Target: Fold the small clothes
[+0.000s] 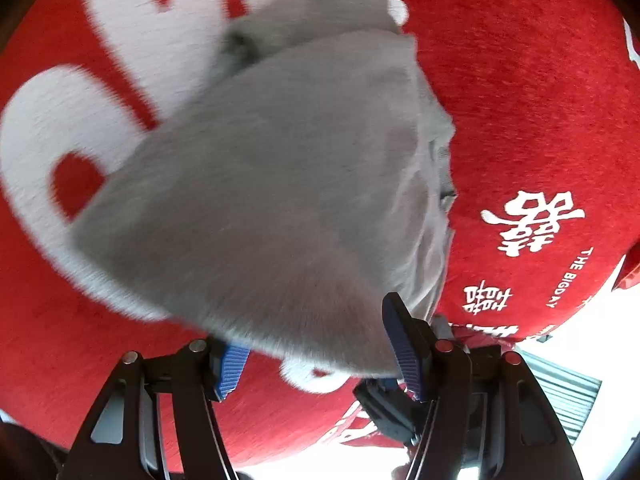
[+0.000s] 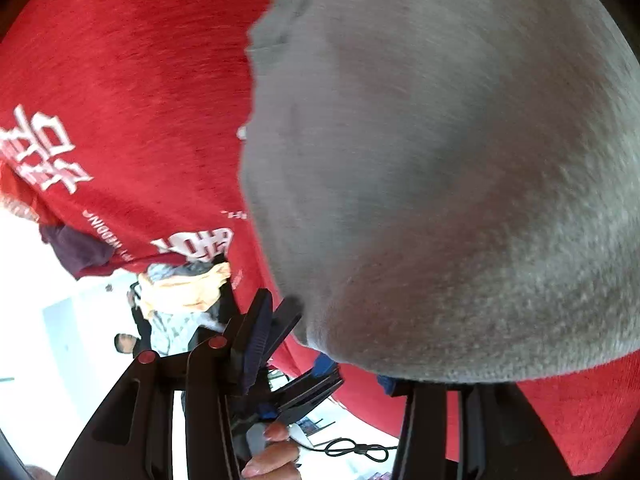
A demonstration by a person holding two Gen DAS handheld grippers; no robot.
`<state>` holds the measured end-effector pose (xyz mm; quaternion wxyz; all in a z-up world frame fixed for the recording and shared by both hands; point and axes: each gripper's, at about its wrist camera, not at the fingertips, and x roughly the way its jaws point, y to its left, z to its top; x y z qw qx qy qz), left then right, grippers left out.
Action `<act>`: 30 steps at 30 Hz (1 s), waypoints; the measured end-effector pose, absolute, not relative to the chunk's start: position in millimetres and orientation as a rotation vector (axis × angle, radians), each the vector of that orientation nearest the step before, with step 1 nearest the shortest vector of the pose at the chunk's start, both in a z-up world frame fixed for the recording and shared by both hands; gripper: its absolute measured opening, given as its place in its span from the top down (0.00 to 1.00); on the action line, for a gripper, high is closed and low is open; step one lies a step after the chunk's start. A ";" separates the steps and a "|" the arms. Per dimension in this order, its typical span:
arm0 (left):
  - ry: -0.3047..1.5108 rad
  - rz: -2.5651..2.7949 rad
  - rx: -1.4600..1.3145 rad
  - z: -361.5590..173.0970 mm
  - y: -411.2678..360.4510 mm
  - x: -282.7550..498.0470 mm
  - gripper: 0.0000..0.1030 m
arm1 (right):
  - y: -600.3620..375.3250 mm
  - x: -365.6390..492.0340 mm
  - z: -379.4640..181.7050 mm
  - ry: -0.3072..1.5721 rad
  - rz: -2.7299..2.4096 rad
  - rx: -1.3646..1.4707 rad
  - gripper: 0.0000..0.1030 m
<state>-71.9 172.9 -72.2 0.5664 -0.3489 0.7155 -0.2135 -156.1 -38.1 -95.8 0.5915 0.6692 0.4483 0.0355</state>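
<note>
A soft grey knitted garment (image 1: 272, 184) lies bunched on a red plush cloth with white printed characters (image 1: 520, 100), filling the middle of the left wrist view and the right half of the right wrist view (image 2: 440, 180). The left gripper (image 1: 320, 356) has its blue-padded fingers (image 1: 402, 344) spread wide, the near edge of the grey garment lying between them; whether they pinch it cannot be told. The right gripper (image 2: 340, 364) also stands wide apart with the garment's near edge draped over the gap between its fingers; its hold cannot be told. A pile of orange and grey clothes (image 2: 184, 292) sits at the left
</note>
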 end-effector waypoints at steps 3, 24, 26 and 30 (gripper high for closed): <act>1.626 -0.500 -0.774 -66.7 161.1 -59.4 0.38 | -40.8 -149.2 -82.4 1.030 0.121 1.510 0.52; 1.216 -0.456 0.149 -11.4 120.0 -64.4 0.85 | -63.0 -164.0 -19.6 1.335 0.104 0.986 0.50; 1.130 -0.491 0.286 -4.6 109.7 -75.9 0.86 | -73.9 -150.2 -12.0 1.330 0.089 0.962 0.46; 1.002 -0.548 0.465 3.9 92.6 -89.4 0.86 | -84.9 -98.3 1.2 1.354 0.109 0.867 0.40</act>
